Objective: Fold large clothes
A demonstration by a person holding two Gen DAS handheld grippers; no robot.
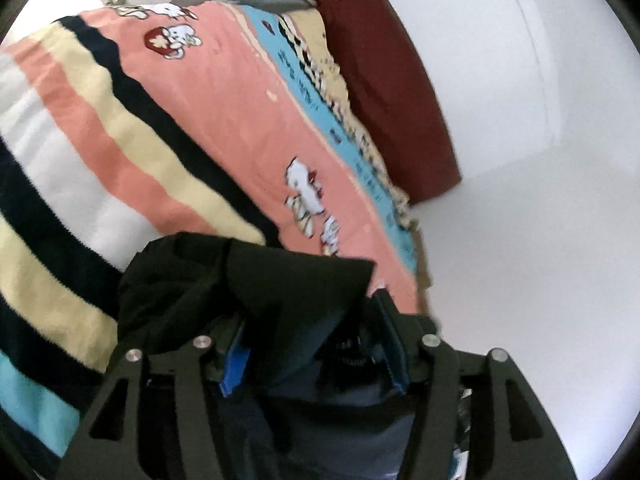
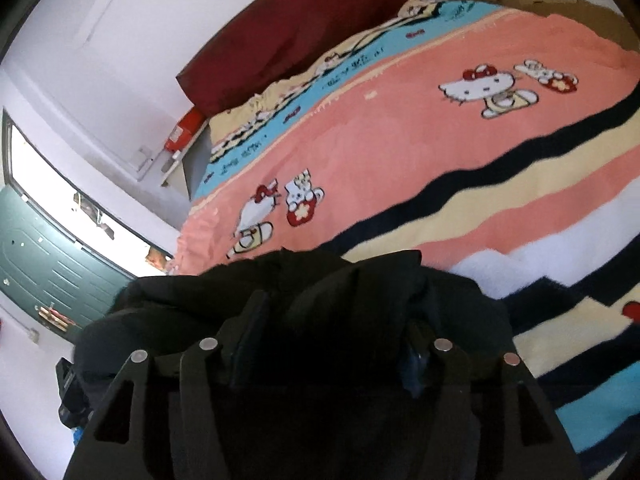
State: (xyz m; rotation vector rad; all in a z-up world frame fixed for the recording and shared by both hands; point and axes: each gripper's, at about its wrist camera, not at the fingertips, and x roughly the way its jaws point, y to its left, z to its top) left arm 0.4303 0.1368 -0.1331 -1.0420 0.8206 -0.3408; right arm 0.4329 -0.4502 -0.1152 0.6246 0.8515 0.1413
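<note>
A black garment (image 1: 248, 280) lies bunched on the striped cartoon blanket (image 1: 200, 120) of a bed. In the left wrist view its cloth drapes over and between the fingers of my left gripper (image 1: 312, 320). The jaws stand apart, and the blue pads (image 1: 236, 364) show clear of the cloth on both sides. In the right wrist view the same black garment (image 2: 360, 280) is heaped over my right gripper (image 2: 336, 320). Those fingers also stand apart, with dark cloth sagging loosely between them and hiding the tips.
A dark red pillow (image 1: 384, 92) (image 2: 300, 28) lies along the bed's far edge against the white wall. Cardboard (image 2: 560, 4) lies beyond the blanket (image 2: 400, 160). A green door (image 2: 36, 256) and a red object (image 2: 182, 132) are at the left.
</note>
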